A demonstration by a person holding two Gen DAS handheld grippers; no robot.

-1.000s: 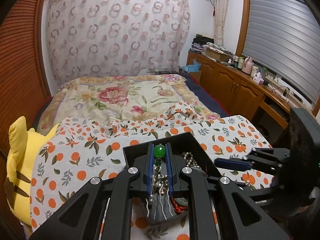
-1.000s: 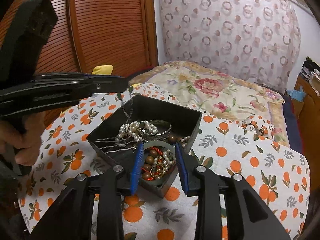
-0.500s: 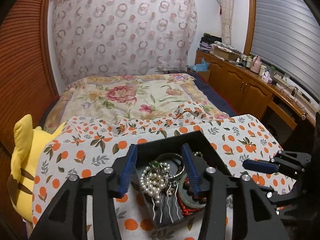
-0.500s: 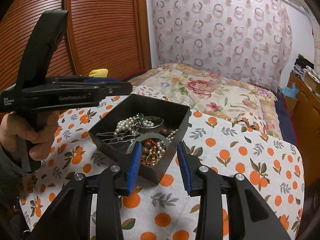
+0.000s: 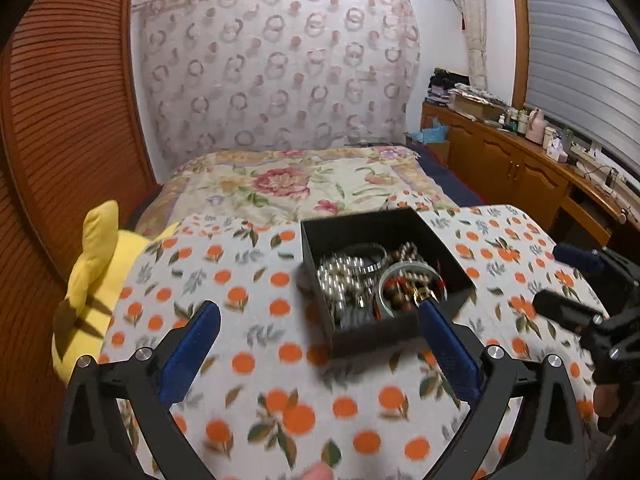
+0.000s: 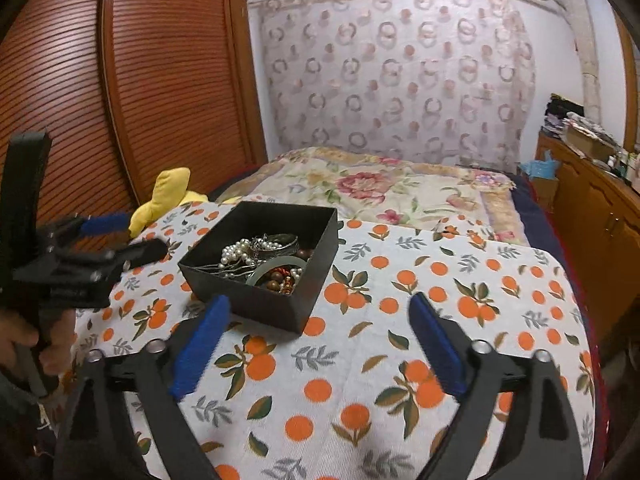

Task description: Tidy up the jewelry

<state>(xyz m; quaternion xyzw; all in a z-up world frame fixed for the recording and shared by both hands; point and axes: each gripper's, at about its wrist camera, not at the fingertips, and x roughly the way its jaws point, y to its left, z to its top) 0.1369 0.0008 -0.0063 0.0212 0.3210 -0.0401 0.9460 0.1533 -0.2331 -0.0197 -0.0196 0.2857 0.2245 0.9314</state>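
A black open box (image 5: 404, 222) (image 6: 256, 304) sits on an orange-print cloth (image 5: 260, 360) (image 6: 360, 360). It holds a pearl string (image 5: 336, 280) (image 6: 236, 250), a metal bangle (image 5: 366, 250) (image 6: 280, 242), a grey-green bangle (image 5: 404, 270) (image 6: 276, 266) around brown and red beads (image 6: 280, 278), and hair pins. My left gripper (image 5: 320, 316) is wide open and empty, pulled back from the box's near wall; it also shows in the right wrist view (image 6: 124, 236). My right gripper (image 6: 318, 304) is wide open and empty, just short of the box; it shows at the right of the left wrist view (image 5: 568, 280).
A yellow plush toy (image 5: 92, 276) (image 6: 166, 198) lies at the cloth's left edge against the slatted wooden doors (image 6: 160, 100). A floral bedspread (image 5: 300, 188) stretches beyond the box. A wooden cabinet (image 5: 520, 168) with clutter runs along the right wall.
My left gripper let go of the green-bead jewelry into the box, opened wide and drew back. My right gripper also opened wide and backed away from the box.
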